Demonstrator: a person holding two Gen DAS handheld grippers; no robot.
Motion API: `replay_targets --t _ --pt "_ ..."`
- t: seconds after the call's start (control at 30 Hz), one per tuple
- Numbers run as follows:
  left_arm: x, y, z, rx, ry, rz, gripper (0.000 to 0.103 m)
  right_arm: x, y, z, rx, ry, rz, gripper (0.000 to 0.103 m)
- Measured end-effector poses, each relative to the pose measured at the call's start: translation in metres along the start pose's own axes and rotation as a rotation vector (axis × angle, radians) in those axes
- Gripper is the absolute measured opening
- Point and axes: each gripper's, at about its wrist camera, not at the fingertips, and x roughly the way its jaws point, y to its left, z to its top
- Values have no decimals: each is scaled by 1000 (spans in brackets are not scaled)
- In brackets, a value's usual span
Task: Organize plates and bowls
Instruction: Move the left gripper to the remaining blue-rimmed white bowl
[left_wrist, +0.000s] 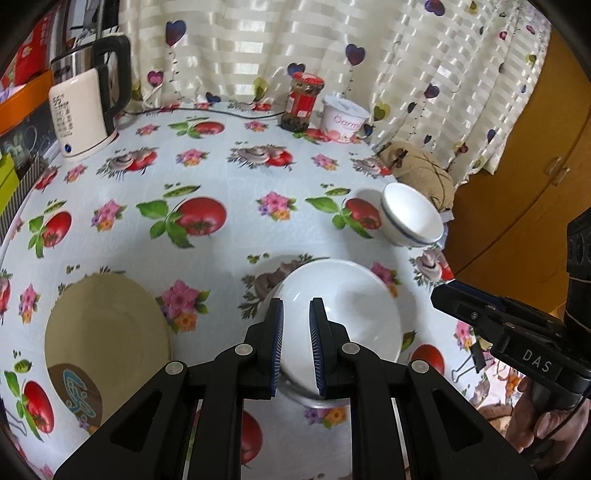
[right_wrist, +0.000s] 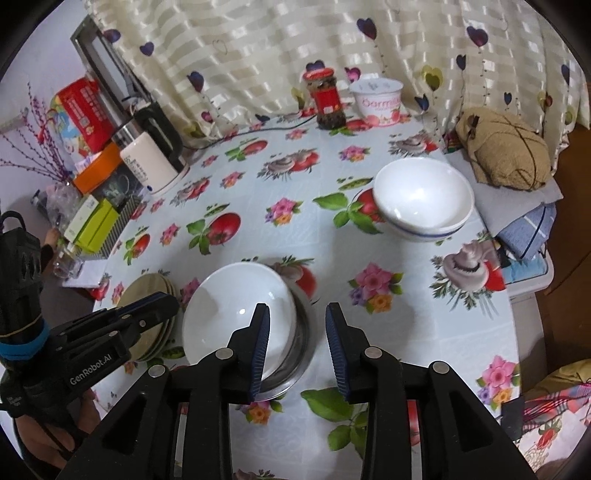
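A plain white bowl (left_wrist: 343, 310) sits inside a metal bowl (right_wrist: 299, 354) near the table's front edge; it also shows in the right wrist view (right_wrist: 236, 306). My left gripper (left_wrist: 296, 314) is open, its fingers just over the bowl's near-left rim, holding nothing. My right gripper (right_wrist: 297, 317) is open and empty, hovering above the right side of the metal bowl. A blue-striped white bowl stack (right_wrist: 424, 199) stands at the right, seen also in the left wrist view (left_wrist: 412, 216). Beige plates (left_wrist: 107, 332) are stacked at the left, also visible in the right wrist view (right_wrist: 147, 295).
An electric kettle (left_wrist: 86, 103) stands at the back left, a red-lidded jar (left_wrist: 301, 101) and a white tub (left_wrist: 343, 118) at the back by the curtain. A tan cloth bundle (right_wrist: 506, 151) lies at the right edge. Boxes (right_wrist: 96, 221) crowd the left side.
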Motion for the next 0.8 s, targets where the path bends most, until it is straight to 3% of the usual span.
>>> replay_targets --t 0.37,0.8 --pt "10 -39 27 64 -5 -77 15 -21 -31 11 38 -64 -68 33" --pt "42 -74 59 102 22 -138 15 -17 -73 27 91 -75 -124 33"
